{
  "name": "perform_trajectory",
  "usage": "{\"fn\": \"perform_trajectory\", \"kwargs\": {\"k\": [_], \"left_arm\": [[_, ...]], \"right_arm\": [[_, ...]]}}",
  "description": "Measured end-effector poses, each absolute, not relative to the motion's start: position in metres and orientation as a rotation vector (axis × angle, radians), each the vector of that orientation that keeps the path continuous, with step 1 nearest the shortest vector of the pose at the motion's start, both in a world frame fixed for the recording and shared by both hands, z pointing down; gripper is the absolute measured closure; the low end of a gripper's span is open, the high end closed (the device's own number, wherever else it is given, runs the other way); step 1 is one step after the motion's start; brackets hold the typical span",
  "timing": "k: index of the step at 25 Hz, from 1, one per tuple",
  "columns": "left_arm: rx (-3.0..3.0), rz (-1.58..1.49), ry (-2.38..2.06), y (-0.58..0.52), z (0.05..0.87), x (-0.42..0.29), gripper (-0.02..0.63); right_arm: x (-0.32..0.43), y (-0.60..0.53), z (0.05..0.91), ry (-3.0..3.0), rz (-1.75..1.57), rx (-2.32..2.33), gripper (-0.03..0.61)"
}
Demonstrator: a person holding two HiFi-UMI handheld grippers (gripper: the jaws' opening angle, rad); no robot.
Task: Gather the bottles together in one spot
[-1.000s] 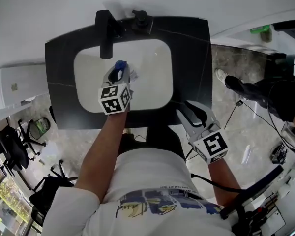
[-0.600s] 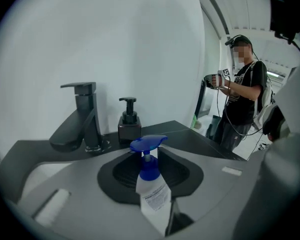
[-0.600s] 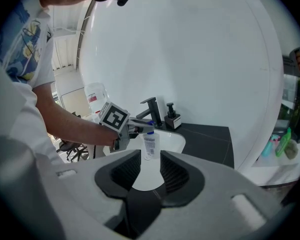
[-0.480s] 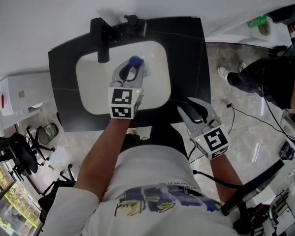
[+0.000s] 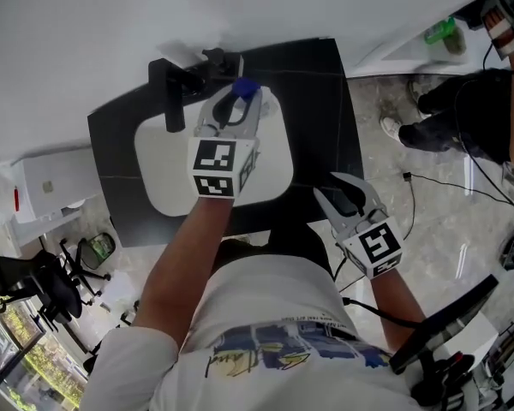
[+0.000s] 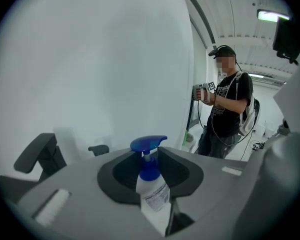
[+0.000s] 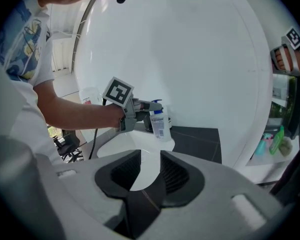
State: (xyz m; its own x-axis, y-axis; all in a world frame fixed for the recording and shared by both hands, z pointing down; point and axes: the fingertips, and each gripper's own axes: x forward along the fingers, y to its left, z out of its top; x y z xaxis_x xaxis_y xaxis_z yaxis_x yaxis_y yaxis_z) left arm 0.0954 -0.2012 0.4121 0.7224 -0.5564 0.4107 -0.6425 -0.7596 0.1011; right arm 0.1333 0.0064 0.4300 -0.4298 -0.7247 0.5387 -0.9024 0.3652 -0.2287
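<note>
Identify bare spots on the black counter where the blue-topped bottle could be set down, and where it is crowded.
Free: the counter strip between basin and the right edge; also the strip left of the basin. Crowded: the back edge around the faucet.

Lab mock-up washroom: white sink [image 5: 163, 171], black faucet [image 5: 172, 98], floor cables [image 5: 446, 193].
</note>
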Motion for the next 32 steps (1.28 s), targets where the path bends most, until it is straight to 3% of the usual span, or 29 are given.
{"fn": "perform_trajectory", "kwargs": {"k": [16, 32], "left_arm": [[2.86, 0.535, -0.999, -0.278, 0.426, 0.165, 0.512], [2.982, 0.504, -0.962, -0.275, 0.437, 0.17, 0.508]], "right_arm": [[0.184, -0.001, 0.442, -2.19, 0.795, 1.488, 0.46], [0.181, -0.002, 0.455, -2.186, 0.831, 1.456, 0.46]]}}
